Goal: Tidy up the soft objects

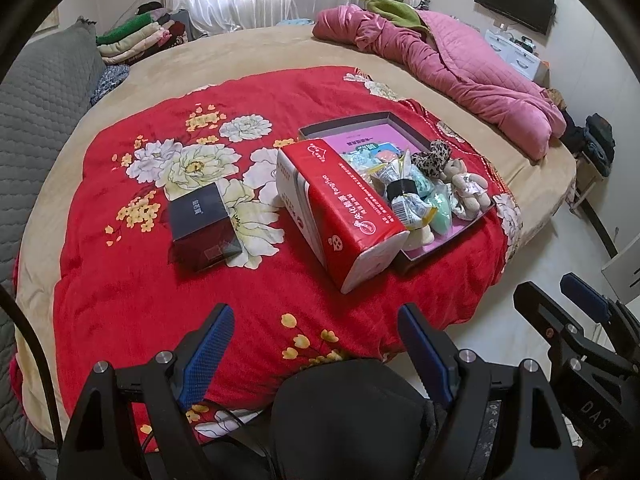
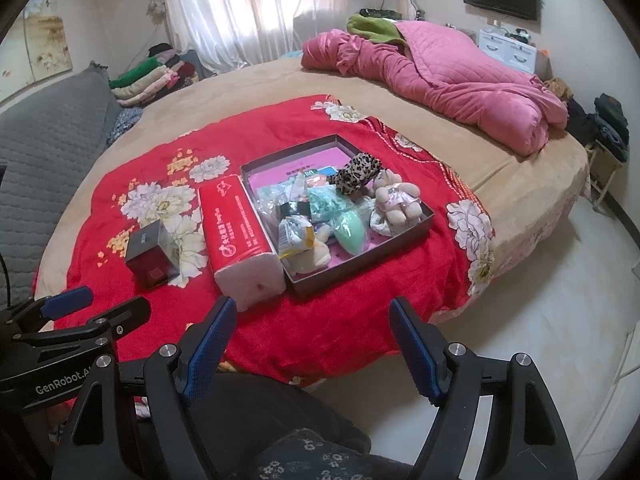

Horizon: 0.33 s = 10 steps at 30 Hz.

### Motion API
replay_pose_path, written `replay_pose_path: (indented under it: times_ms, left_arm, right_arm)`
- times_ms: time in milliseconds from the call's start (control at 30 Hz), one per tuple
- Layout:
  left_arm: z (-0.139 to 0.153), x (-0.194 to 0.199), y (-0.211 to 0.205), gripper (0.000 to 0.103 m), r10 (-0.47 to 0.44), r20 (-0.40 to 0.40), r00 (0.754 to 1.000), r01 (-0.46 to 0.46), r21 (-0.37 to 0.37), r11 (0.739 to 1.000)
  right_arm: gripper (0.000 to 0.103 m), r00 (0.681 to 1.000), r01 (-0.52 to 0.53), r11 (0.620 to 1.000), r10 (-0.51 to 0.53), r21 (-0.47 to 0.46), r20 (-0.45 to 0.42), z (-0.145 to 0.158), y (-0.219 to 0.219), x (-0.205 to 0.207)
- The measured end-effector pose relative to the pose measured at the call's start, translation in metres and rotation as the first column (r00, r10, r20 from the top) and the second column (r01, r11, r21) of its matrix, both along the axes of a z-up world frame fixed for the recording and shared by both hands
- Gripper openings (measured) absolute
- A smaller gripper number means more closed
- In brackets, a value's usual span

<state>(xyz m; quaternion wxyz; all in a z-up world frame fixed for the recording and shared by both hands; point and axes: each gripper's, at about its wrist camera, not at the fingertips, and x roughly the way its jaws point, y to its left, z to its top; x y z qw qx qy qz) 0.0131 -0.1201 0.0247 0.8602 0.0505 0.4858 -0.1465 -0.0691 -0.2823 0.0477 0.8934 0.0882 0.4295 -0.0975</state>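
A shallow grey box (image 2: 424, 222) (image 1: 344, 122) lies on the red flowered blanket (image 1: 160, 272) (image 2: 320, 320). It holds a small teddy bear (image 2: 394, 198) (image 1: 466, 184), a leopard-print plush (image 2: 358, 174) (image 1: 434, 156), a mint green soft piece (image 2: 350, 230) (image 1: 438, 210) and several wrapped packets. A red tissue pack (image 1: 340, 208) (image 2: 240, 232) lies against the box's left side. My left gripper (image 1: 316, 340) is open and empty above the blanket's near edge. My right gripper (image 2: 312, 336) is open and empty, near the tissue pack's white end.
A small dark box (image 1: 204, 228) (image 2: 150, 256) sits left of the tissue pack. A pink quilt (image 1: 452, 68) (image 2: 448, 76) lies bunched at the far right of the beige bed (image 1: 256, 52). Folded clothes (image 1: 136, 38) are stacked at the far left. Floor (image 2: 540, 300) lies to the right.
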Motion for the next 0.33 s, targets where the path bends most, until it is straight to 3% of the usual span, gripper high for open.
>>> replay_pose_path:
  times_ms: [333]
  left_arm:
    - [-0.004,0.006,0.011,0.083,0.019,-0.012,1.000,-0.020,-0.029,0.999]
  right_arm:
    - [0.079,1.000,-0.020,1.000,0.020,-0.021,-0.004,-0.002,0.008,0.008]
